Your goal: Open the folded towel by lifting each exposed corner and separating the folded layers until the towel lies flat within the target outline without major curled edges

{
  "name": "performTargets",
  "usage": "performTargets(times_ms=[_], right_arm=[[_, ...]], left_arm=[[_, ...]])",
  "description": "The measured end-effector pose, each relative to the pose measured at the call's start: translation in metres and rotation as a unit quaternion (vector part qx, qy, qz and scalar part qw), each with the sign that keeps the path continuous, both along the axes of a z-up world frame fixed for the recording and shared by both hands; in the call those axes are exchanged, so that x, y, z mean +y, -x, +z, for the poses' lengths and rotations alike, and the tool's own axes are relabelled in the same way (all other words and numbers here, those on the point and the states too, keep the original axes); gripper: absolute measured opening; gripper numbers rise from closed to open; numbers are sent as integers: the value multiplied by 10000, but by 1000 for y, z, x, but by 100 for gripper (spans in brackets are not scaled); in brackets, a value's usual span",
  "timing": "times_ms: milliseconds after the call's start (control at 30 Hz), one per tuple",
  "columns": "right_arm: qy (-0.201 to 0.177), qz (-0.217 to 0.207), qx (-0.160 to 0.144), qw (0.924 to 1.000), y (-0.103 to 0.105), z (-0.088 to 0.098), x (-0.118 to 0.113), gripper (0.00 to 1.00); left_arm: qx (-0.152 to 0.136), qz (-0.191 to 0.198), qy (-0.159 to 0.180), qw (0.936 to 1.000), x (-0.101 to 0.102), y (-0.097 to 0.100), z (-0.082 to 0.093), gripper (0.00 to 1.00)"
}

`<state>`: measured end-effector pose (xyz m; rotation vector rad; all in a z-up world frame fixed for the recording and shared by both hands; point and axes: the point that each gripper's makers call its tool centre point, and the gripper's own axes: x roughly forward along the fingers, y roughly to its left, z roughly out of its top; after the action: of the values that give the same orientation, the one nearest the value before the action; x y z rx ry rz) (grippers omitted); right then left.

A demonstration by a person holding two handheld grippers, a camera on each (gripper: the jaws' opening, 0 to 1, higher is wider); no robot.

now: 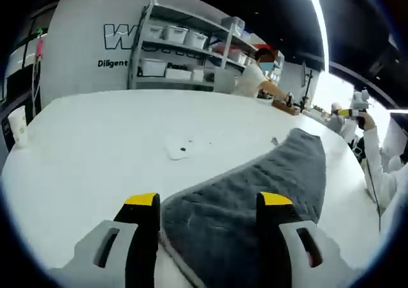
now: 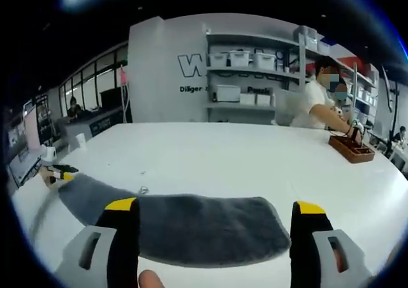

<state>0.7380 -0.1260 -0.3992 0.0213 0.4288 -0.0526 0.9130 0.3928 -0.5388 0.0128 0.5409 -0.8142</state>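
Yellow-tipped jaws of the left gripper [image 1: 208, 202] stand apart with the near end of the grey towel [image 1: 268, 192] lying between them; nothing shows them pressing on the cloth. From there the towel runs away to the right across the white table [image 1: 95, 154], a long quilted strip with a stitched hem along its left edge. A small white patch [image 1: 180, 148] lies on the table just left of it, and a paper cup [image 1: 19, 125] stands at the far left edge.

Seen from the right gripper [image 2: 217, 208], whose jaws are spread wide and hold nothing, the towel [image 2: 191, 227] lies crosswise just beyond the tips, a curved band with a rounded right end. Its left end is at the left gripper [image 2: 58, 172], which comes in small and blurred from the left; whether that end is pinched cannot be told.

Beyond the table, shelves [image 2: 255, 78] carry white bins against a lettered wall, and a person [image 2: 319, 100] in white works over a wooden tray [image 2: 352, 149] at the far right.
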Motion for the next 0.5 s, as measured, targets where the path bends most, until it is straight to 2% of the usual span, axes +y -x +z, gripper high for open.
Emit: performTargets(times_ms=[100,233,400,500], right_arm=[[-10,39,17,10000,-1,-1,2,99],[18,75,43,10000,-3,-1,2,99],[28,98,73,9999,-6,-1,2,99],[39,112,76,9999,-6,-1,4,98]], left_arm=[[29,-78,-109,9999,-5,3,-5,43],[-27,-121,-609,9981,-1,0,-15,33],[-75,-35,-691,9976,4,-4,-15,26],[-155,-16,-849,9963,8,-6,-17,21]])
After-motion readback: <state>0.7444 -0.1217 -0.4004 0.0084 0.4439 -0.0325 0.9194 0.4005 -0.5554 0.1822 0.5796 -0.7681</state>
